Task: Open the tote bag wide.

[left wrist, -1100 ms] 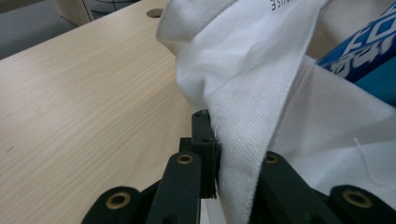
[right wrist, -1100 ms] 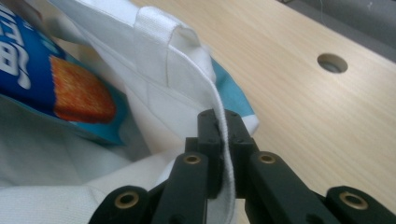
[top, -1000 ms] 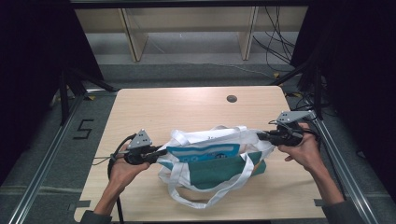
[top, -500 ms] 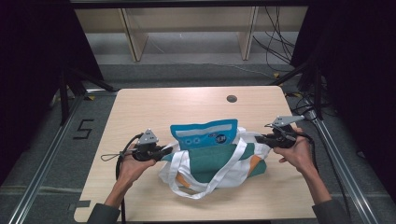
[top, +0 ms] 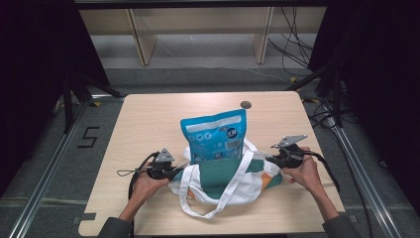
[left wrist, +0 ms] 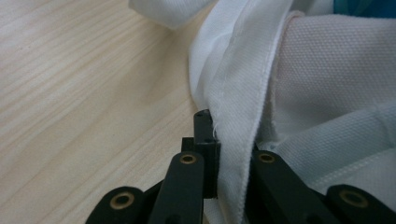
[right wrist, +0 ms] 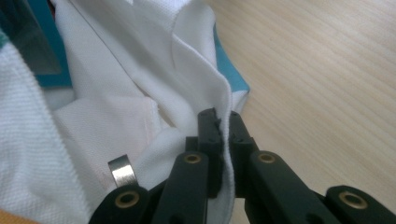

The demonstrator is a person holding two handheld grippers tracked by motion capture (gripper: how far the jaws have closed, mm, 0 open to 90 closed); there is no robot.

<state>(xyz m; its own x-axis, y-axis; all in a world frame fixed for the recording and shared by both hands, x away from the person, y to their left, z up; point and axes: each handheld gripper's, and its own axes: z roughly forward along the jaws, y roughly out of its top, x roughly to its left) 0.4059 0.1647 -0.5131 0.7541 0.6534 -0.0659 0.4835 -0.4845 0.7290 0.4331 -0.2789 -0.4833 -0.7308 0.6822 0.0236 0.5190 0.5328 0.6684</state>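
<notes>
White woven canvas bag (glossy blue pouch)

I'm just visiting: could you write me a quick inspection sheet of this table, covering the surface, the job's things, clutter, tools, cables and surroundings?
Surface: pale wooden table, a dark round spot near its far edge.
Job's things: white and green cloth bag; blue pouch standing upright in it.
Clutter: nothing seen.
Grippers: left tool and right tool each shut on the bag's white rim.
Cables: one trails from each tool; more on the floor behind.
Surroundings: wooden shelf legs, dark curtains.
</notes>
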